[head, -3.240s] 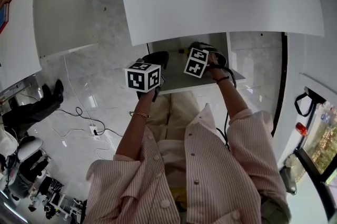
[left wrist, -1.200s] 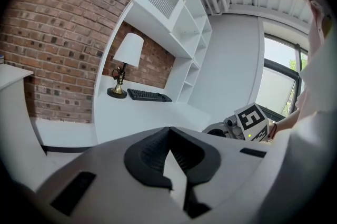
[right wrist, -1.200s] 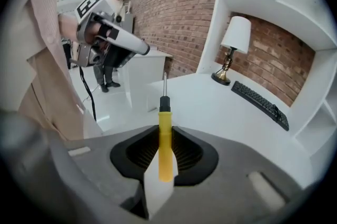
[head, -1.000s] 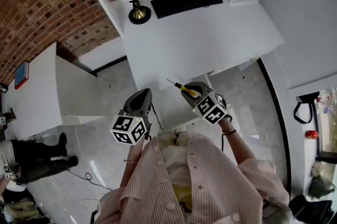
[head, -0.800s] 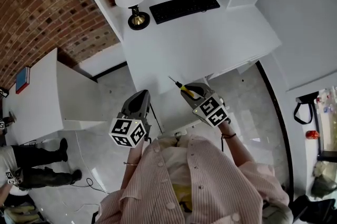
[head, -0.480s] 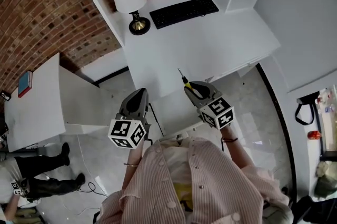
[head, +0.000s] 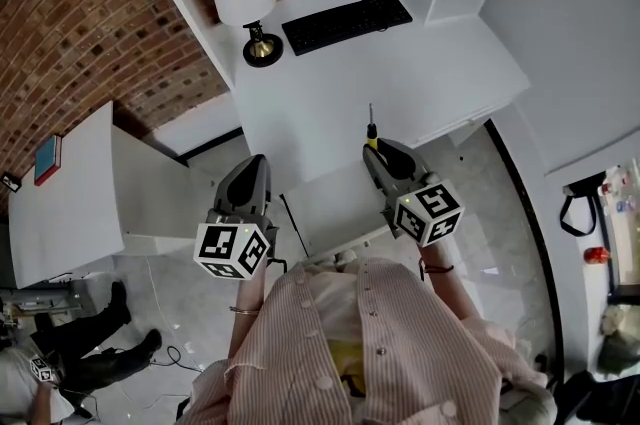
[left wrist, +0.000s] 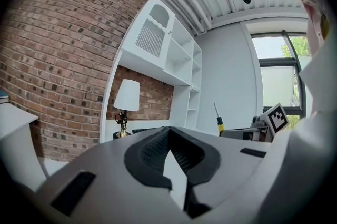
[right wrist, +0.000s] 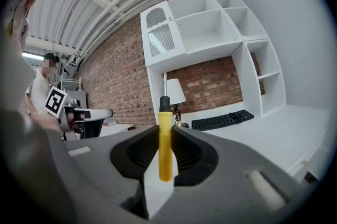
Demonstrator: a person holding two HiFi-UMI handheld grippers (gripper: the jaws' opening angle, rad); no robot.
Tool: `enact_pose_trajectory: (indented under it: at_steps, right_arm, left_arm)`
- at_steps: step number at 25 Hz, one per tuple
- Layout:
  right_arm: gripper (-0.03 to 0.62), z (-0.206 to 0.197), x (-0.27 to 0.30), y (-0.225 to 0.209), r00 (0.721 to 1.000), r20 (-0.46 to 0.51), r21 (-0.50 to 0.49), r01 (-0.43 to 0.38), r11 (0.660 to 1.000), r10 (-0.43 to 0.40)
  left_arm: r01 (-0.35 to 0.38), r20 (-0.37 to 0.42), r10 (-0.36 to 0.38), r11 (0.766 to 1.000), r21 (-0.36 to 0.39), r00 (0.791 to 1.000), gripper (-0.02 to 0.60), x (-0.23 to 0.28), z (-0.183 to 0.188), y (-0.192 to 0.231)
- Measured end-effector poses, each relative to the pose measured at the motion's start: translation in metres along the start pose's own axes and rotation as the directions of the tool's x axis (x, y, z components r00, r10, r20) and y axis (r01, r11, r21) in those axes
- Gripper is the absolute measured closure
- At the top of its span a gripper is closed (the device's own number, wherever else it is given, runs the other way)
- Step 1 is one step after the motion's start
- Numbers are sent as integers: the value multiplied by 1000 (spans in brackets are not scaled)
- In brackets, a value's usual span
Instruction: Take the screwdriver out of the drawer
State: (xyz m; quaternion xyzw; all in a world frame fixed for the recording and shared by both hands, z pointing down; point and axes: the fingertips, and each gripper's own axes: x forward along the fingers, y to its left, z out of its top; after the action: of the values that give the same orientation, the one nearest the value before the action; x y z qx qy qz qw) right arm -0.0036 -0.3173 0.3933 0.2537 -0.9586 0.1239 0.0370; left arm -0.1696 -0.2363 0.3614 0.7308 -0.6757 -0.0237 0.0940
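Screwdriver (right wrist: pixel 165 149): smooth yellow plastic handle, black collar, thin metal shaft pointing up, long axis near vertical. The ribbed black pads of the right gripper (head: pixel 378 153) pinch its handle, at the front edge of the white desk (head: pixel 400 83). The left gripper (head: pixel 254 168) is alongside, jaws pressed together, empty.

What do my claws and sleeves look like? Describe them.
The grey left claw and right claw have black ribbed pads; each carries a white cube with black square markers. The sleeves are pink-and-white striped cloth; a thin bangle rings the left wrist, a dark band the right.
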Motion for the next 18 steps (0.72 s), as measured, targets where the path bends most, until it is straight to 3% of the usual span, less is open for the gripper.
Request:
enact_pose_trajectory:
  at_steps: [8,18]
  right_arm:
    - [514,25,-13,-8,995,90,36,41,998,-44]
    - [514,31,-14,-13,992,103,47,64,997,-69]
  left_arm:
    - [-25,41,24,1000,8,999,581,-5,15,3]
    - [-40,56,39,999,17,998,581,-5,23,8]
